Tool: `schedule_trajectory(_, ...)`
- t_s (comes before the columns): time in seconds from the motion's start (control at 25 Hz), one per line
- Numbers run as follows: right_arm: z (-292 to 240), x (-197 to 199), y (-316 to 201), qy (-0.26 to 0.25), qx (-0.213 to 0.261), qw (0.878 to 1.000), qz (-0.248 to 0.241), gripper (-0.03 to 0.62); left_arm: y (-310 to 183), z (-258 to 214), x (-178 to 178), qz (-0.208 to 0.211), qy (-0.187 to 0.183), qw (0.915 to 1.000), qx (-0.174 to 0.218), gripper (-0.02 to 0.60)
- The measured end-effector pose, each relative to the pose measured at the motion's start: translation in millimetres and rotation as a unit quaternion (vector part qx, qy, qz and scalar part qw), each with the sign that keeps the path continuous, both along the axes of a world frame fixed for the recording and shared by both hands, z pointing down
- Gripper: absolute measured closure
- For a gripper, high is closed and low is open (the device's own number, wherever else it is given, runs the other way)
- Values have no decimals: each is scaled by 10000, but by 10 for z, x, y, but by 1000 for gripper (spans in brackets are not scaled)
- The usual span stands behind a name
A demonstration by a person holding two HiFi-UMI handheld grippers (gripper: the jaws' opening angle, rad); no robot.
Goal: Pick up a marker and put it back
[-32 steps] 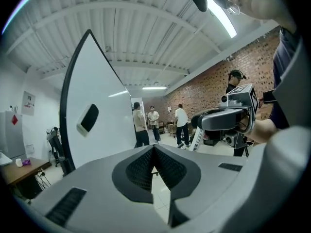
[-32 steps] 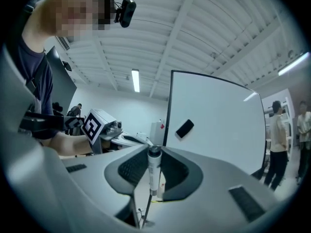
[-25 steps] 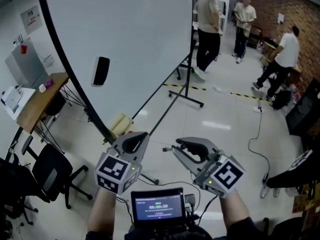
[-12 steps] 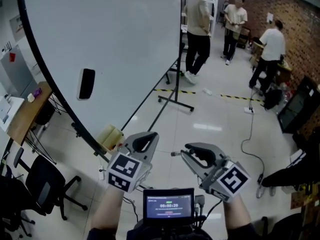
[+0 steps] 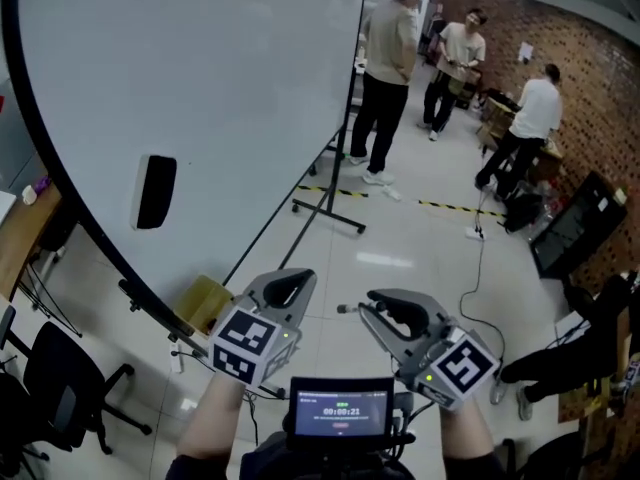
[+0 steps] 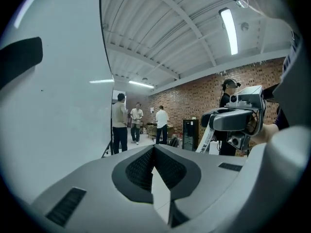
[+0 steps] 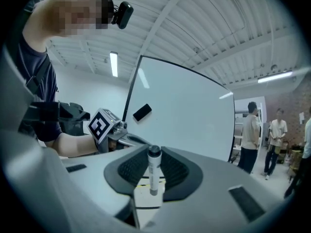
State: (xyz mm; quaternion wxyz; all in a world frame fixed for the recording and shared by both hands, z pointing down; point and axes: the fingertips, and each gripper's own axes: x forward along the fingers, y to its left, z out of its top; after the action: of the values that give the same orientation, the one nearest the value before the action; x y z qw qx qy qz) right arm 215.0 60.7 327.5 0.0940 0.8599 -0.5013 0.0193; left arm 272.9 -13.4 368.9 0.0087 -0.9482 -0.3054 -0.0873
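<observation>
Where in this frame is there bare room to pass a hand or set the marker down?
Bare: the whiteboard face above and right of the eraser, and the floor between the stand's foot and the cable. Crowded: the board's lower edge by the yellowish box and office chair, and the brick-wall end where three people stand.

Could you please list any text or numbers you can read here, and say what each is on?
"00:00:21", as best it reads: on the small screen at the person's chest; its other lines are too small.
The cubes on the left gripper and right gripper: square patterns, no letters.
The marker in the right gripper: no print can be made out.
The paper sheet on the brick wall: too small.
</observation>
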Motion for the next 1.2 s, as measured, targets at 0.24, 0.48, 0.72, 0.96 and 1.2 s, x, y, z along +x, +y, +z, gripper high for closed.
schedule_trajectory(0.24, -151, 347, -85, 80, 71, 9999, 48, 500, -5, -62, 302, 62, 49, 9998, -160, 581)
schedule_trajectory(0.48, -203, 661, -228, 236, 236, 9983, -480, 500, -126, -107, 519, -255, 156, 9995, -116, 581)
schedule_trajectory(0.72, -106, 1175, -224, 159, 339, 9911, -1278, 500, -224, -28, 915, -1023, 98, 9947, 0, 581)
schedule_trajectory(0.96, -41, 1732, -166, -73, 387, 9746, -2205, 501, -223, 10, 1247, -1924, -79, 9810, 247, 581)
schedule_trajectory(1.2, -40, 1886, -243, -299, 396, 9478, -3151, 502, -270, -97, 1212, -2805, -8, 9595, 264, 581)
